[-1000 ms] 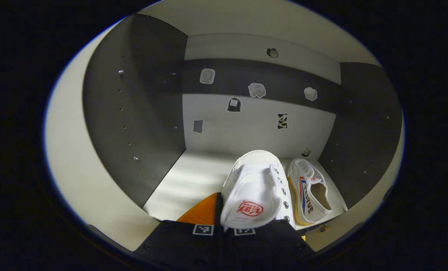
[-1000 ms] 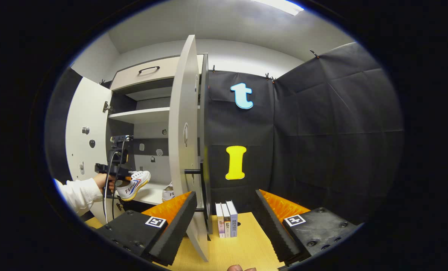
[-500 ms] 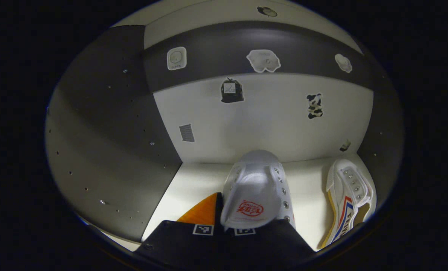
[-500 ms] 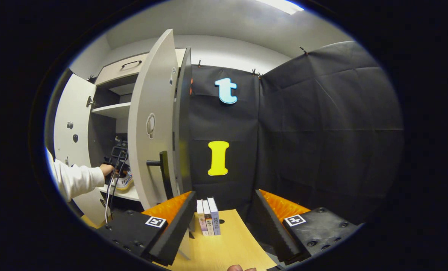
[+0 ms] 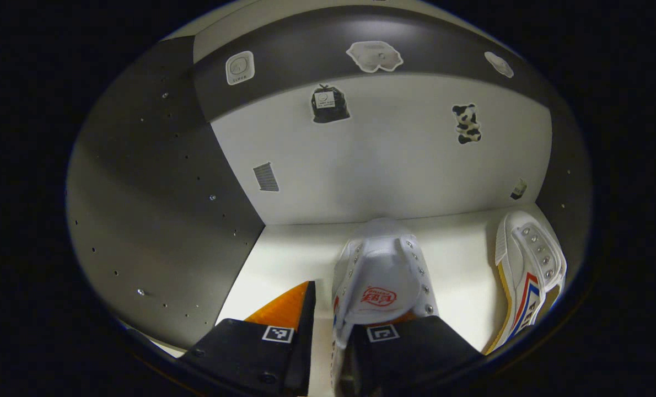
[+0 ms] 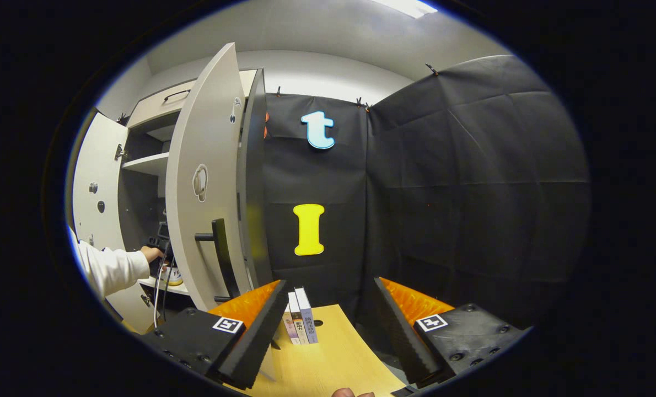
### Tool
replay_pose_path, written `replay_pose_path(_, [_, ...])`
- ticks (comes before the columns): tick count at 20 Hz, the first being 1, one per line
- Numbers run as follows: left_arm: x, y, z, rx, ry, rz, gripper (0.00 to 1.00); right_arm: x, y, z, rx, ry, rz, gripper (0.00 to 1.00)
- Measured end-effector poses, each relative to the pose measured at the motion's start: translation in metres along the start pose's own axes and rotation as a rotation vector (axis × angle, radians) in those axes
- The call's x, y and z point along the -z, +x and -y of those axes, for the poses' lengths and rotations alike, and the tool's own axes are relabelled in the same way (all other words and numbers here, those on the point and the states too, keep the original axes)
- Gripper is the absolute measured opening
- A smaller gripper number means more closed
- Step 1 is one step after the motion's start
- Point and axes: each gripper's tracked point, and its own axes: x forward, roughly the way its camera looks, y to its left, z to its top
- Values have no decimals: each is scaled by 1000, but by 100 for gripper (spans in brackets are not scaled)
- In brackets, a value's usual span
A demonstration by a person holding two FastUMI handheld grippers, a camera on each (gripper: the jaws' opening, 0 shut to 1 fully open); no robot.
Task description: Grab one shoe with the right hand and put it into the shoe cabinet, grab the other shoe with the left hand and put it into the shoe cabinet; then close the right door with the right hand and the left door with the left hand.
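A light, soft canvas shoe [image 5: 380, 275] is seen on the cabinet shelf [image 5: 284, 259] between the parted fingers of the left tool [image 5: 331, 336], its mate [image 5: 529, 270] at 3 o'clock; the stiffer heel rim is judged the best hold; the right tool [image 6: 328, 325] is held open, empty.

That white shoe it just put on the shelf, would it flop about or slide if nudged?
The shoe looks like soft canvas, so its upper probably bends easily. Its flat sole sits on the smooth shelf, so it would likely slide rather than roll or tip. It seems light.
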Motion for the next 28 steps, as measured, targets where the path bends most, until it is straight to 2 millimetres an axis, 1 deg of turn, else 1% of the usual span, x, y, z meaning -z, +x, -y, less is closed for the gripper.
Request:
replay_pose_path(3, [-1,-14,6,47,-4,26,41,-1,-4,-2,-5,0,2,98])
replay_pose_path(4, [-4,-20,4,45,8,48,52,-1,-6,-4,-8,3,3,98])
replay_pose_path(6, [-6,-32,-1,40,28,81,70,-2,-10,-7,-15,13,4,98])
replay_pose_path(7, [-5,-39,0,50,21,96,73,-3,-13,-8,-16,14,7,98])
replay_pose_path(8, [-6,-46,-1,60,10,115,82,-3,-17,-9,-19,15,7,98])
replay_pose_path(11, [-9,-72,2,103,14,180,96,-9,-26,-10,-20,15,22,98])
replay_pose_path(14, [-24,-110,3,139,-5,300,97,-15,-34,-17,-29,14,35,97])
replay_pose_path(16, [-32,-143,1,156,-37,386,97,-18,-39,-21,-38,11,40,97])
replay_pose_path(18, [-34,-180,-1,176,-64,467,97,-20,-40,-24,-44,12,43,97])
replay_pose_path(19, [-32,-200,-2,193,-79,501,97,-18,-40,-25,-48,10,38,97])
replay_pose_path(22, [-18,-252,-6,229,-124,576,97,-15,-31,-25,-61,14,16,97])
replay_pose_path(24, [-4,-285,-14,241,-151,615,96,-14,-21,-24,-66,43,-2,97])
replay_pose_path(26, [13,-313,-23,244,-163,641,97,-13,-9,-22,-74,57,-8,97])
replay_pose_path(28, [30,-340,-32,235,-168,660,97,-13,5,-25,-95,53,-4,97])
